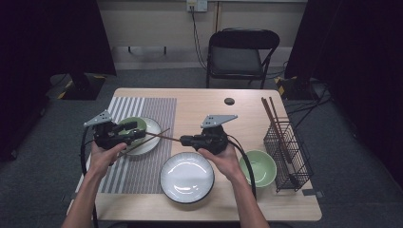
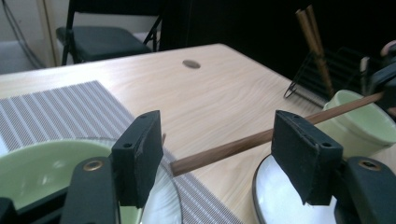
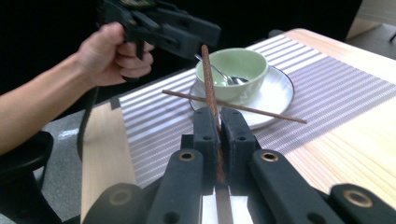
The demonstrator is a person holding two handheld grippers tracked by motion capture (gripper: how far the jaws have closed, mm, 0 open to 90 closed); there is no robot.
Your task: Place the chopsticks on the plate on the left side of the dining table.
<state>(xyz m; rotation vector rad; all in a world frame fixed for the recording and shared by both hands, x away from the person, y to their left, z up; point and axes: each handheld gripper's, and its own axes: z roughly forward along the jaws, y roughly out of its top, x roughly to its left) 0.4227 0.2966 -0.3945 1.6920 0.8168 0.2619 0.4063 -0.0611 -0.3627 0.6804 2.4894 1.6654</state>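
High view, right gripper [image 1: 186,140]: jaws clamped on one chopstick [image 1: 164,137], which sticks out leftward above the table toward the left gripper [image 1: 138,135].
High view, left gripper: held over the white plate [image 1: 153,127] that carries a green bowl [image 1: 128,125]; from here I cannot tell how its jaws stand.
High view, second chopstick [image 1: 148,140]: lies slanted across that plate's near rim.
High view, nearby things: an empty dark-rimmed plate [image 1: 187,177] sits just below the right hand [image 1: 223,157]; a second green bowl [image 1: 258,168] stands to its right, beside a wire rack [image 1: 288,153] holding more chopsticks [image 1: 274,122].
High view, surface: a light wooden table [image 1: 204,107] with a striped mat [image 1: 152,110] on its left half.
High view, room: grey floor, a black folding chair [image 1: 241,53] behind the table, dark curtains at both sides.
Left gripper view, jaws: wide apart, gripping nothing; the held chopstick [image 2: 224,151] passes across the gap between them, its tip near the left pad.
Left gripper view, around: the green bowl [image 2: 42,165] lies below, the other bowl [image 2: 359,119] and the rack [image 2: 327,77] farther off.
Right gripper view, jaws: pressed together on the chopstick [image 3: 209,86], which points up toward the left gripper [image 3: 161,25] held in the left hand [image 3: 116,53].
Right gripper view, in the way: the second chopstick [image 3: 261,111] crosses behind the held one; a spoon [image 3: 219,72] rests in the bowl [image 3: 233,70].
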